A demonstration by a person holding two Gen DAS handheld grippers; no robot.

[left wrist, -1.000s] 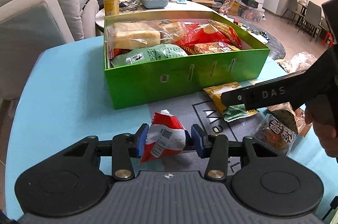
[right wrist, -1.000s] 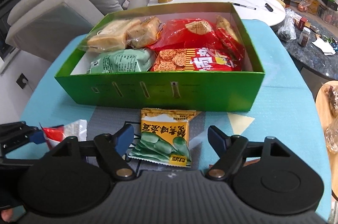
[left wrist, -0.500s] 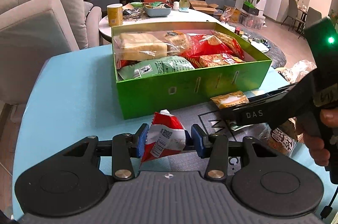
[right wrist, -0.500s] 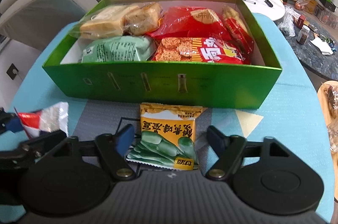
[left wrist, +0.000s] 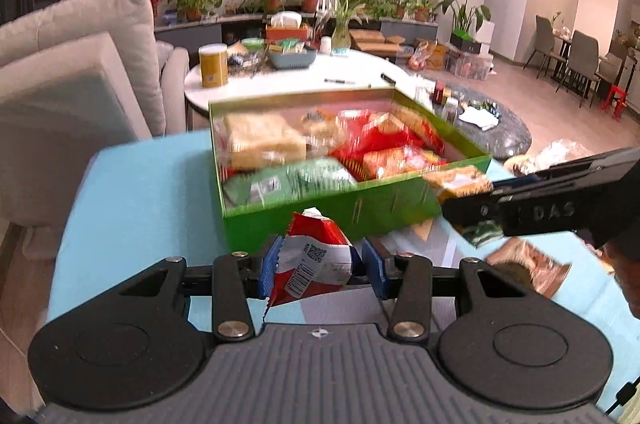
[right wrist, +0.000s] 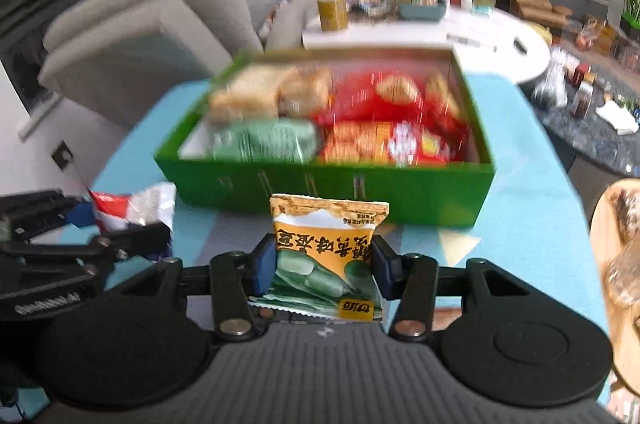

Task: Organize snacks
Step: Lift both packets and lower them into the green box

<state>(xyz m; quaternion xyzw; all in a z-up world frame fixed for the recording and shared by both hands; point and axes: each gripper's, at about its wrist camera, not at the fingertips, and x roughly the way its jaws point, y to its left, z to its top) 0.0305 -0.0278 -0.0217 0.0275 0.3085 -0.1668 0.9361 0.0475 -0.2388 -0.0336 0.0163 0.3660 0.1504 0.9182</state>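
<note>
A green box (left wrist: 320, 220) (right wrist: 420, 192) full of snack bags stands on the blue table. My left gripper (left wrist: 320, 260) is shut on a red and white snack packet (left wrist: 316, 256), held above the table in front of the box. It also shows at the left of the right wrist view (right wrist: 132, 204). My right gripper (right wrist: 320, 268) is shut on a yellow and green bean snack packet (right wrist: 324, 252), lifted in front of the box's near wall. That packet also shows in the left wrist view (left wrist: 460, 184) at the right gripper's tip.
More loose snack packets (left wrist: 528, 264) lie on the table at the right. A white round table (left wrist: 304, 80) with a yellow can (left wrist: 213, 64) stands behind the box. A grey sofa (left wrist: 72, 92) is at the left.
My right gripper has shut on the bean packet and lifted it off the table. Both grippers have risen, each with its packet; the view is blurred by motion.
</note>
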